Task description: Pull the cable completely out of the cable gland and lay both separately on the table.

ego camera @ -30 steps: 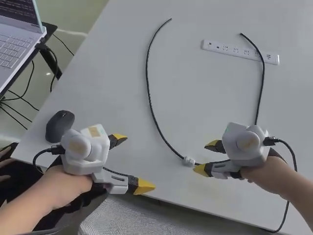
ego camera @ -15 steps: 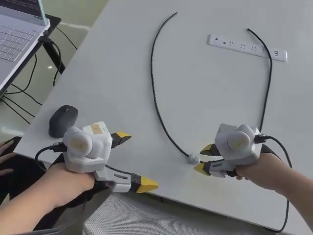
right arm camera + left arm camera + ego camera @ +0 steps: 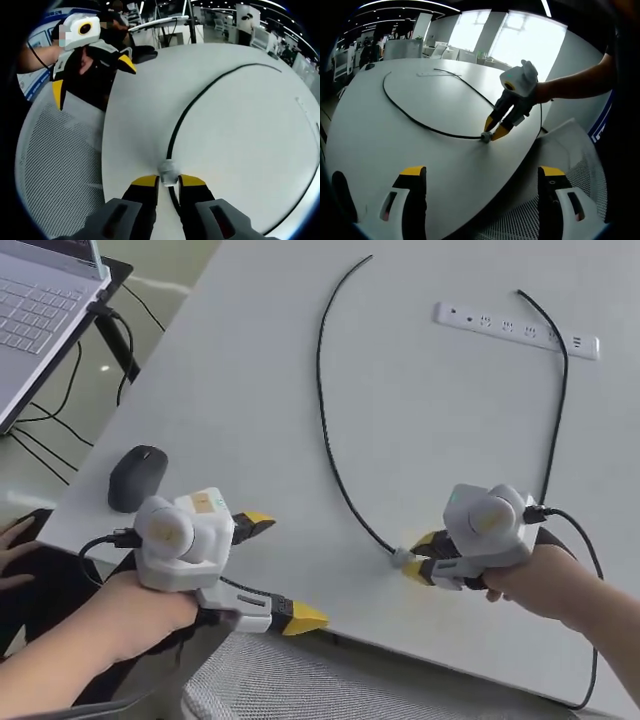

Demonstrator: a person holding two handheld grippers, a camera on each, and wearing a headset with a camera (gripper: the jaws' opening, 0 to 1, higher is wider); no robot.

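Observation:
A long black cable (image 3: 322,390) curves across the white table (image 3: 240,370) to a small white cable gland (image 3: 402,557) near the front edge. My right gripper (image 3: 421,556) has its jaws drawn in close on either side of the gland's rear end, with the cable running back between them. In the right gripper view the gland (image 3: 168,170) sits at the tips of the right gripper (image 3: 169,179). My left gripper (image 3: 280,570) hangs wide open off the front edge with nothing in it. In the left gripper view the left gripper (image 3: 481,171) faces the gland (image 3: 484,136).
A white power strip (image 3: 515,330) lies at the back right, where the cable's other run (image 3: 558,410) passes. A dark mouse (image 3: 137,477) sits near the table's left edge, beside a laptop (image 3: 40,310) on a stand. A mesh chair (image 3: 300,680) is below the front edge.
My right gripper has shifted left up to the gland and its jaws have narrowed from wide open to close around it. The left gripper has stayed open; the head camera shifted.

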